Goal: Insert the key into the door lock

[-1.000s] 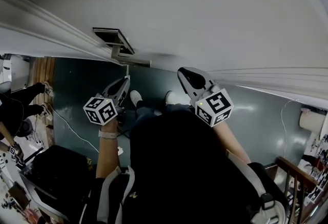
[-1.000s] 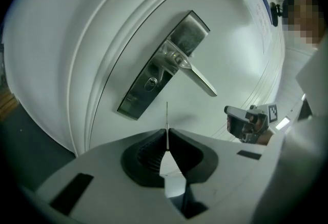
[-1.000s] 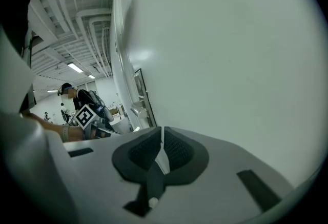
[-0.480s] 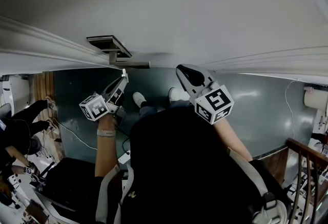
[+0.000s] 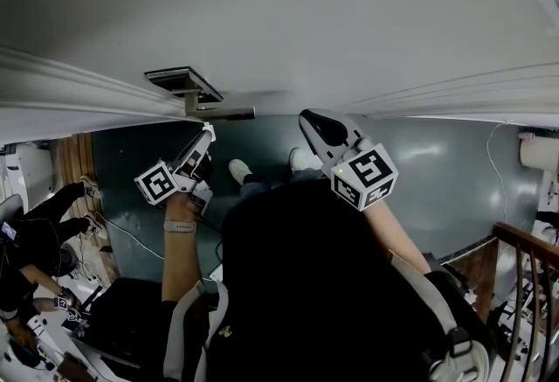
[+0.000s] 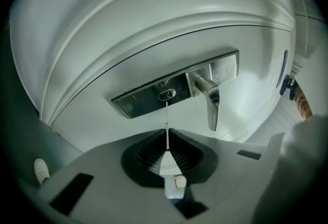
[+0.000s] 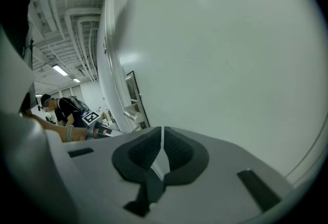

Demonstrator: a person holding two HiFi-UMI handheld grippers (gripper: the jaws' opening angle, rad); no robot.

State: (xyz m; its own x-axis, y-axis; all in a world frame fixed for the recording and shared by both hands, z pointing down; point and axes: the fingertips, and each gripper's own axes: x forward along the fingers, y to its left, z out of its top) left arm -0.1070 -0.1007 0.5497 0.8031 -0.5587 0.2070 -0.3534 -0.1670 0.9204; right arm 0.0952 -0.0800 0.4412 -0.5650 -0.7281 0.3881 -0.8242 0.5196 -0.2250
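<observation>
A thin silver key [image 6: 166, 125] shows edge-on, and my left gripper [image 6: 167, 147] is shut on its head. The blade points straight at the keyhole [image 6: 166, 94] in the dark metal lock plate [image 6: 138, 102]; its tip sits just below the slot. The lever handle [image 6: 211, 101] hangs to the right of the keyhole. In the head view my left gripper [image 5: 206, 137] reaches up under the lock plate [image 5: 179, 78] and handle [image 5: 224, 113]. Further right, my right gripper [image 5: 316, 128] is shut on nothing and faces the plain white door [image 7: 220, 54].
The door frame's moulding [image 5: 61, 74] runs along the left. A person [image 5: 35, 232] stands at the left on the dark floor, near a cable [image 5: 122, 227]. A wooden railing [image 5: 524, 242] is at the lower right. My own shoes [image 5: 234, 169] stand below the handle.
My left gripper has risen with the key and come closer to the lock plate. The right gripper has hardly moved. The head view has shifted slightly.
</observation>
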